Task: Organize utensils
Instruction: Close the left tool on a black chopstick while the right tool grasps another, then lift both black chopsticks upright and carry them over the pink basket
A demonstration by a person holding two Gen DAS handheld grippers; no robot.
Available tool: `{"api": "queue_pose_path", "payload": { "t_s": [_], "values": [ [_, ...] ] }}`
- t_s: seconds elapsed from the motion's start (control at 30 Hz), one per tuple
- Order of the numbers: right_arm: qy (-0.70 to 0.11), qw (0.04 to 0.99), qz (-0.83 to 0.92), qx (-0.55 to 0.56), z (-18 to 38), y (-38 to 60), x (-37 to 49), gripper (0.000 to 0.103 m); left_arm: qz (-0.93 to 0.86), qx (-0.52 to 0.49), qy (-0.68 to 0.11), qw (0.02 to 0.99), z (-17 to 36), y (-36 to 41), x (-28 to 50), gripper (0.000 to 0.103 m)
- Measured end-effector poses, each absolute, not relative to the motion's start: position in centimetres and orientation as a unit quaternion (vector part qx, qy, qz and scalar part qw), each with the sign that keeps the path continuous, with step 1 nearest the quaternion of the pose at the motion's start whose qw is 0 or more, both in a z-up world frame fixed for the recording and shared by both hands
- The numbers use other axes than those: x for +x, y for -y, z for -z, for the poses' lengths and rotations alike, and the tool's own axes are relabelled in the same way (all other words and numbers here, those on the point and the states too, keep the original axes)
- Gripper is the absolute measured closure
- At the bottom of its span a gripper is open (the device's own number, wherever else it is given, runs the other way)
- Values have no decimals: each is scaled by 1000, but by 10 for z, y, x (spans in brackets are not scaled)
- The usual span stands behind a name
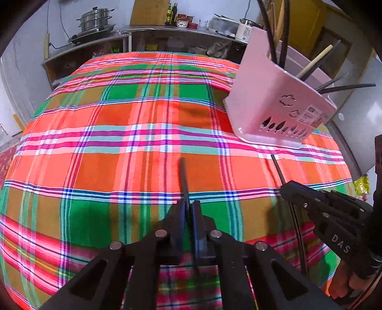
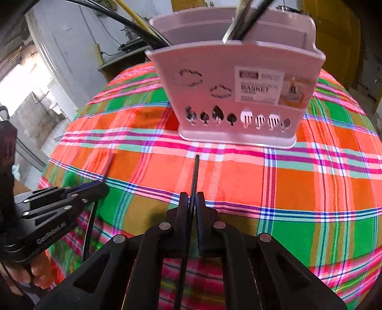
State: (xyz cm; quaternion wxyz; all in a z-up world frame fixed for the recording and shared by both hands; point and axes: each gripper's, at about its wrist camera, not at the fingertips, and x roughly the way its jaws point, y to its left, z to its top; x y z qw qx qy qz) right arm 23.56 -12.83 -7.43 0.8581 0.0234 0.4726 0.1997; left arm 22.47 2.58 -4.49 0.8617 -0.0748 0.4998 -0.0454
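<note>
The left gripper (image 1: 188, 209) is clamping a thin black chopstick (image 1: 183, 176), and the right gripper (image 2: 192, 202) is clamping another black chopstick (image 2: 195, 176). Both sticks' lower ends are hidden behind the jaws. The pink basket (image 2: 214, 95) is standing near the far edge of the plaid tablecloth (image 2: 310, 190); the utensils (image 1: 315, 63) inside it are cut off at the top.

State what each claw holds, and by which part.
Left claw: a thin black chopstick, gripped partway along its length. Right claw: another thin black chopstick, likewise gripped mid-shaft.

Basket label (image 2: 259, 84) print blurred; utensil tops (image 1: 285, 14) cut off
</note>
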Motion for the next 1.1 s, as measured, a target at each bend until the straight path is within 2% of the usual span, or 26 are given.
{"api": "queue_pose_path", "payload": {
  "t_s": [0.3,0.83,1.1],
  "values": [
    [-430,876,-217,34,30,133,221,98,61,-65,-463,882,5,-20,211,99],
    [-339,912,-225,51,-50,158,198,98,107,-56,-369,921,-98,-8,189,99],
    [-316,920,-222,57,-64,171,191,98,119,-55,-357,925,-107,-4,184,99]
  ]
}}
